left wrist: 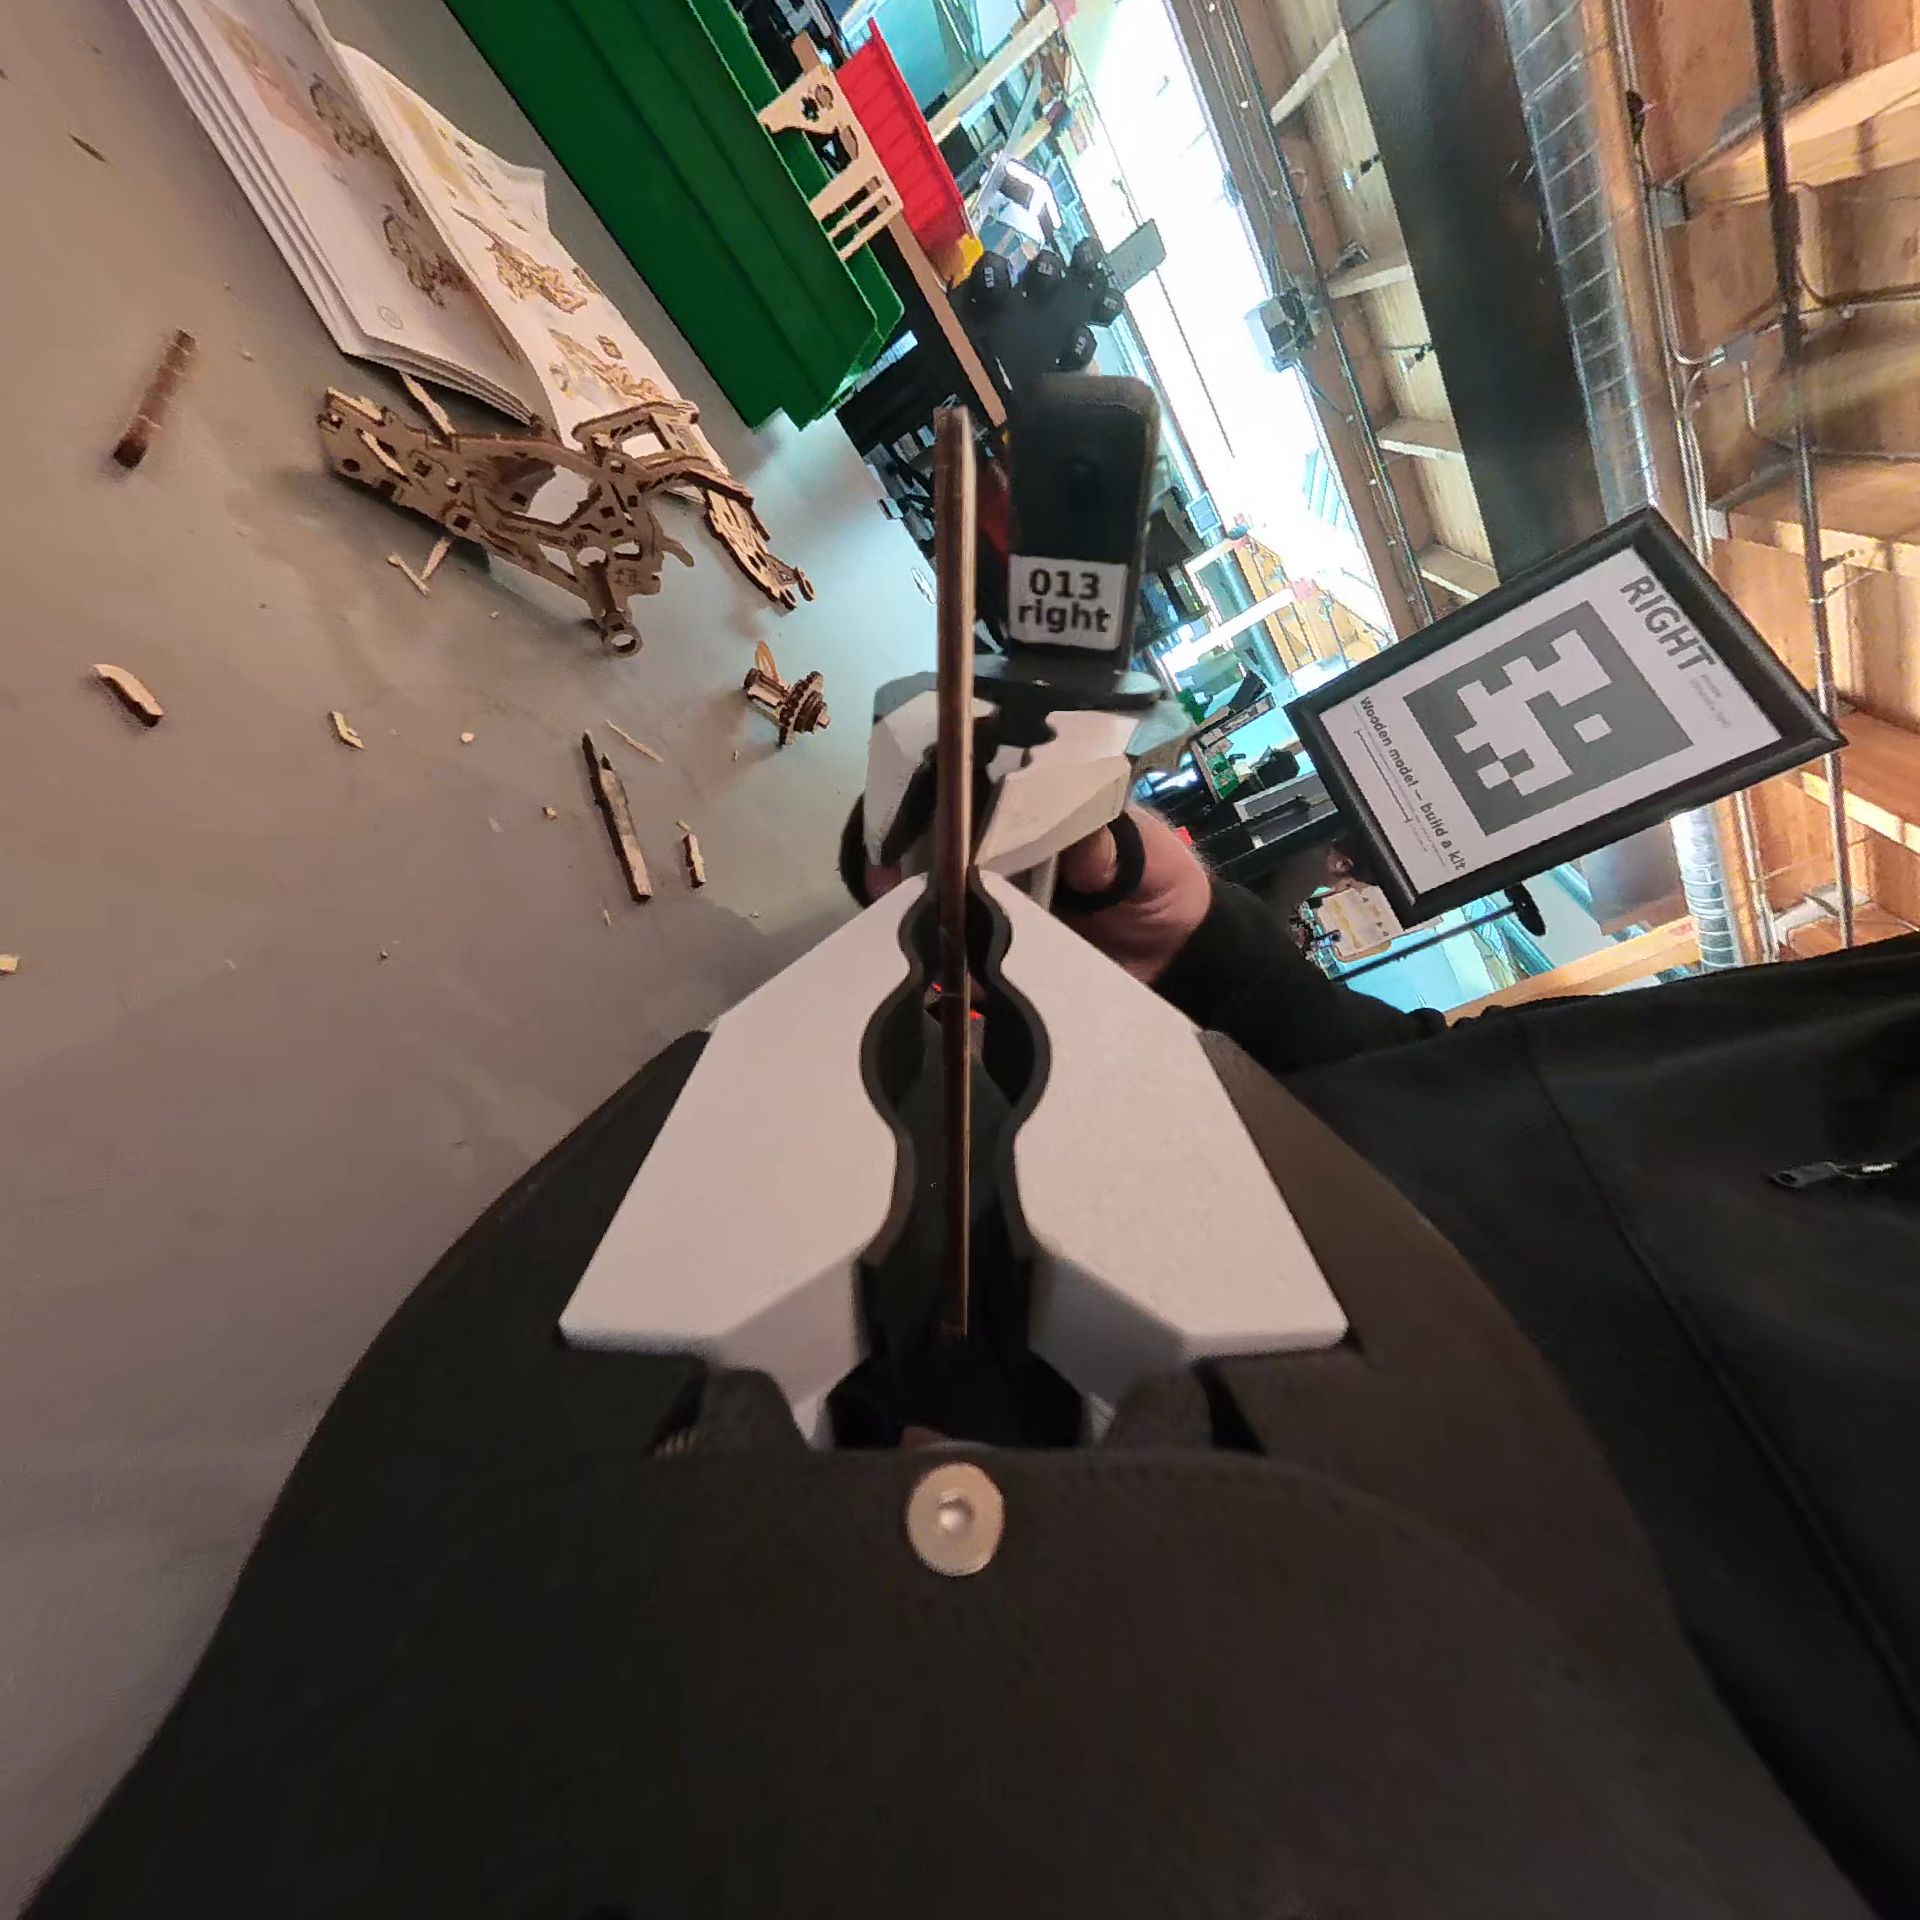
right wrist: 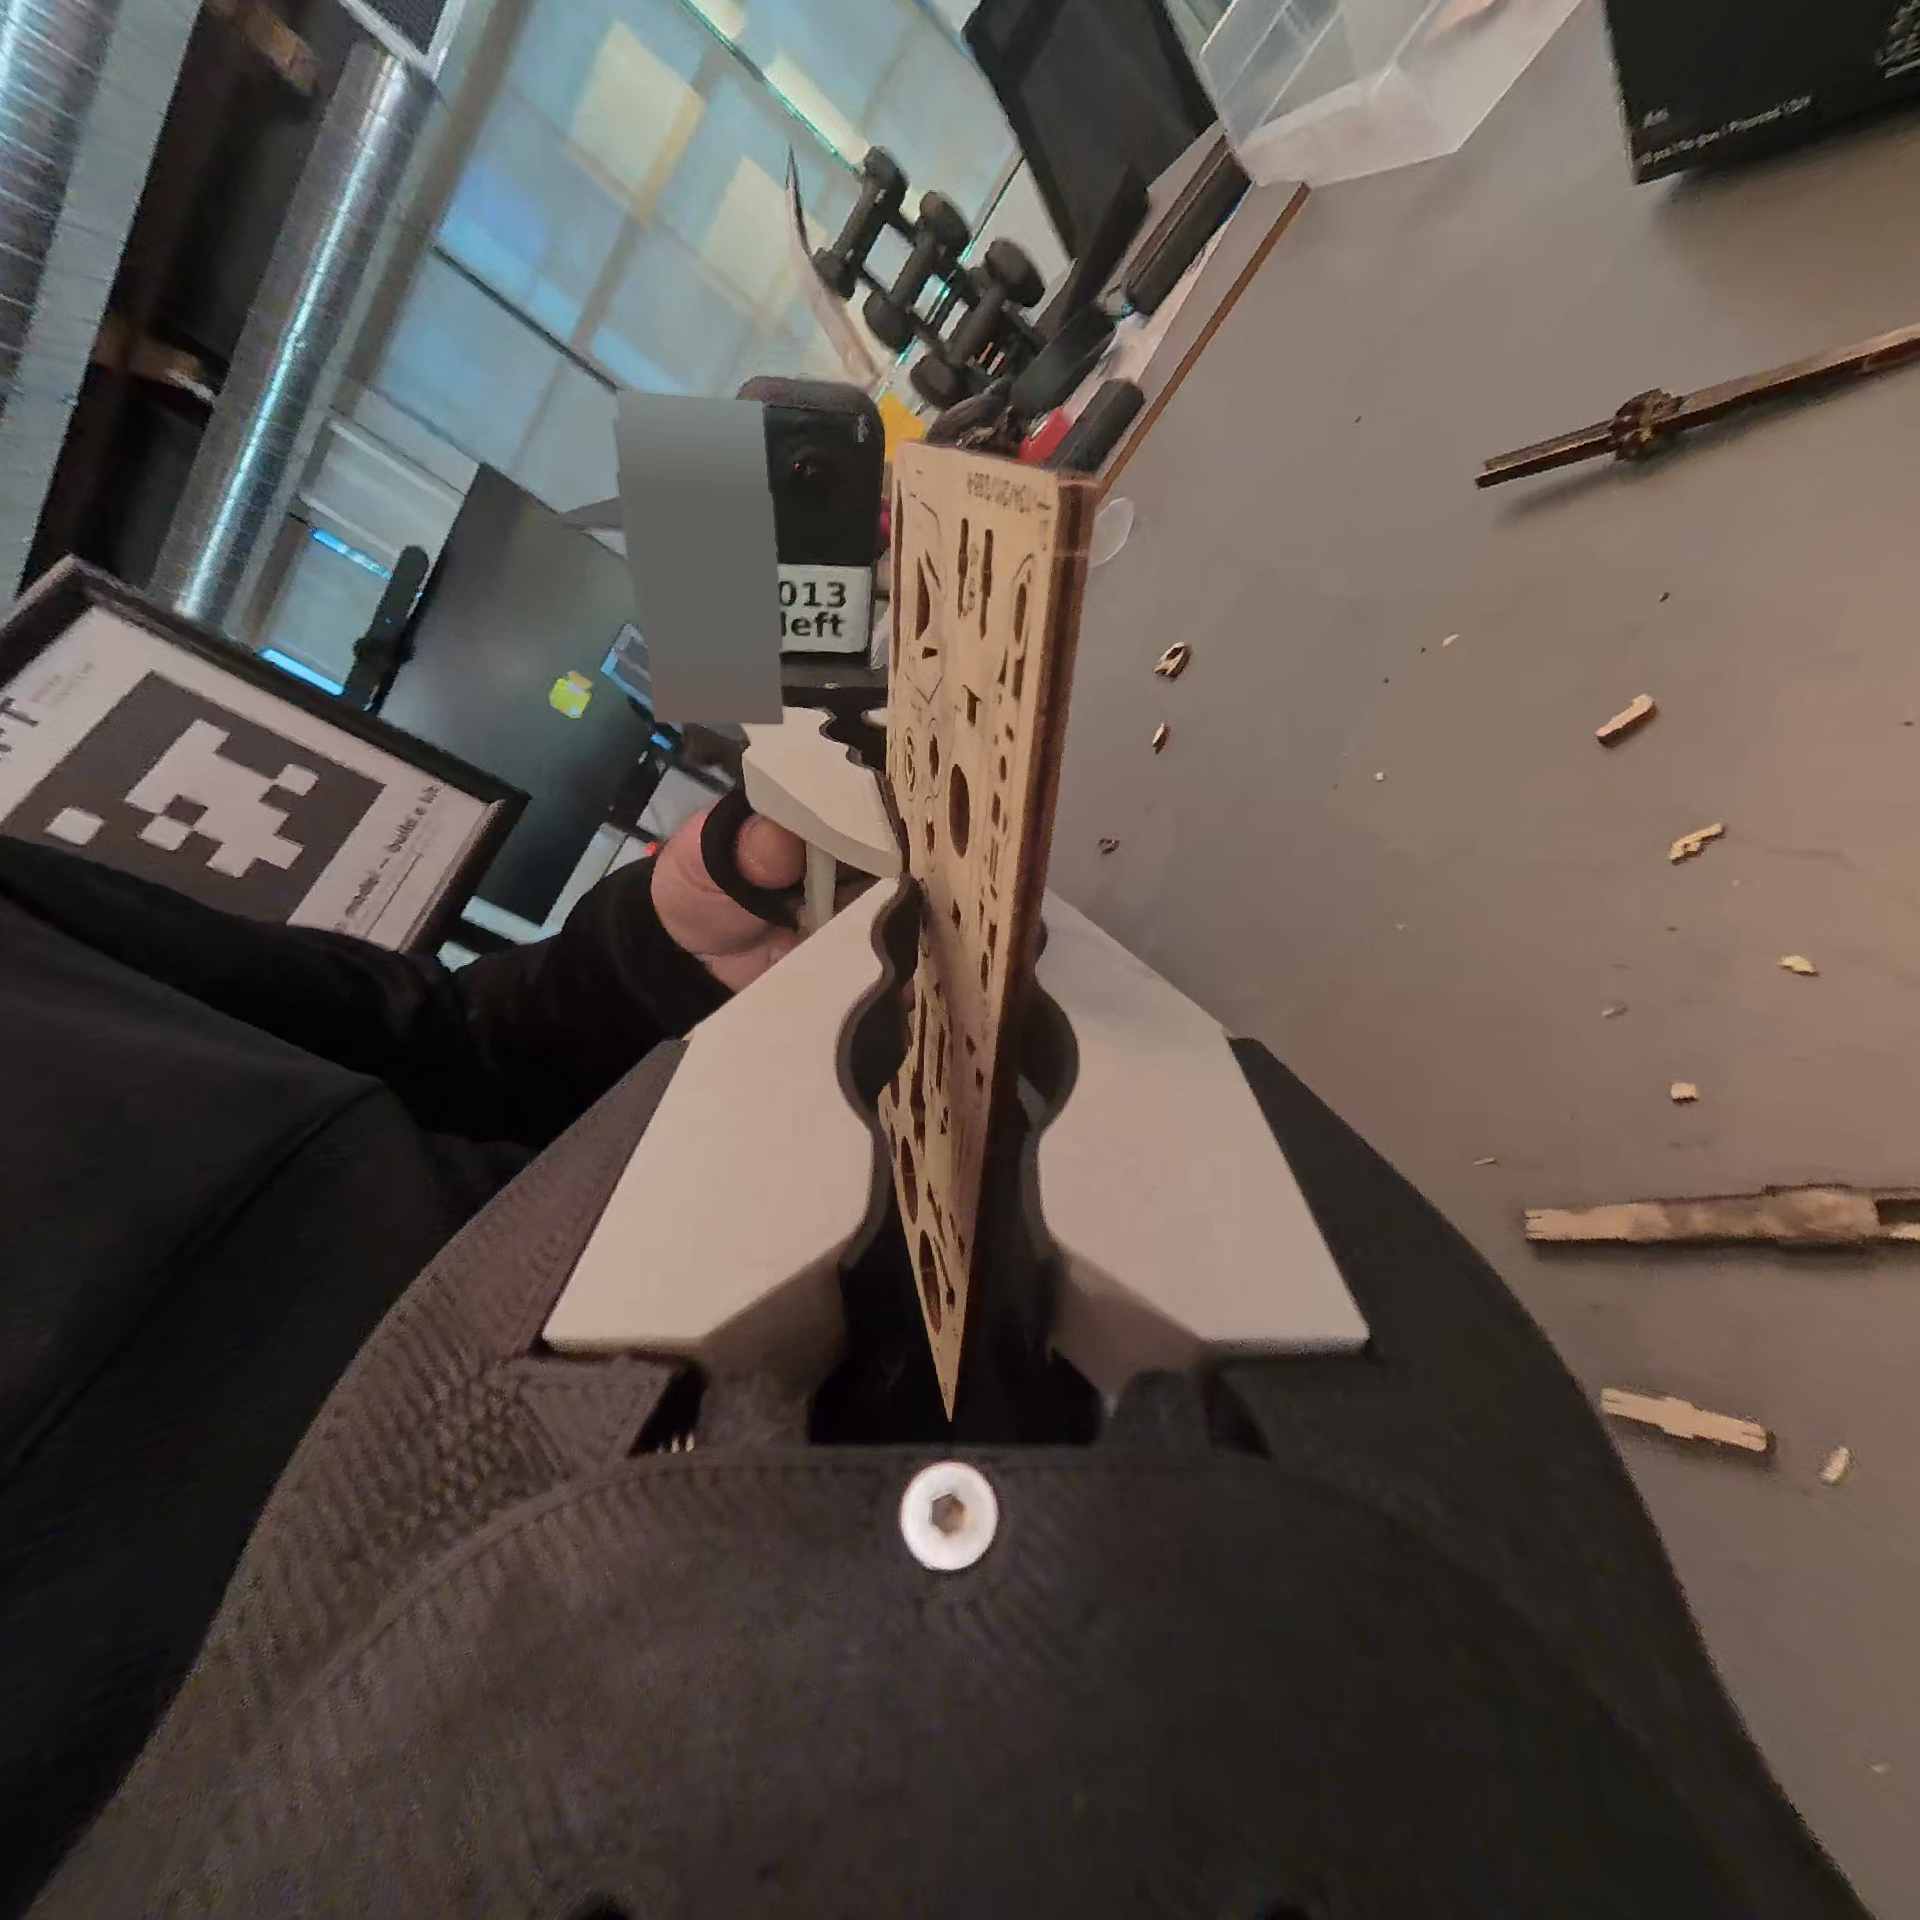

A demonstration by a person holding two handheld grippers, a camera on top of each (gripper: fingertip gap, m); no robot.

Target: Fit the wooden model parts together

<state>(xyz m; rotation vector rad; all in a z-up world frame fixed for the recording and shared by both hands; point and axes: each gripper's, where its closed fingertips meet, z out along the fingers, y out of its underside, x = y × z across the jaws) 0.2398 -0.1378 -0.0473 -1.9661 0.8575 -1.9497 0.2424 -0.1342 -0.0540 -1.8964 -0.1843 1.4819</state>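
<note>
One thin wooden sheet (right wrist: 977,831) of laser-cut parts is held up off the grey table (left wrist: 208,1039), edge-on in the left wrist view, its cut-out face showing in the right wrist view. Both grippers pinch it from opposite ends. The left gripper (left wrist: 954,914) has its white fingers (left wrist: 790,1143) closed onto the sheet edge, jaws nearly together with only the sheet between. The right gripper (right wrist: 961,935) is likewise pressed onto the sheet, which runs tilted between its fingers (right wrist: 748,1174).

On the table beyond sits a half-built wooden model (left wrist: 540,509), partly on an open instruction booklet (left wrist: 416,208). Near it are a small gear assembly (left wrist: 787,701), a long wood strip (left wrist: 618,816), a short stick (left wrist: 154,400) and many wood scraps (right wrist: 1626,719). Green bins (left wrist: 707,208) stand behind the booklet. A framed marker sign (left wrist: 1558,717) stands to the side, and dumbbells (right wrist: 935,281) lie farther back. A slim wooden rod with a gear (right wrist: 1683,410) lies across the table in the right wrist view.

The sheet blocks most of the opposite gripper in each view. A grey patch covers part of the left gripper's camera mount. The person's dark sleeve (left wrist: 1278,987) is cut off at the frame edge. The sheet's lower end disappears into the dark gap between the fingers.
</note>
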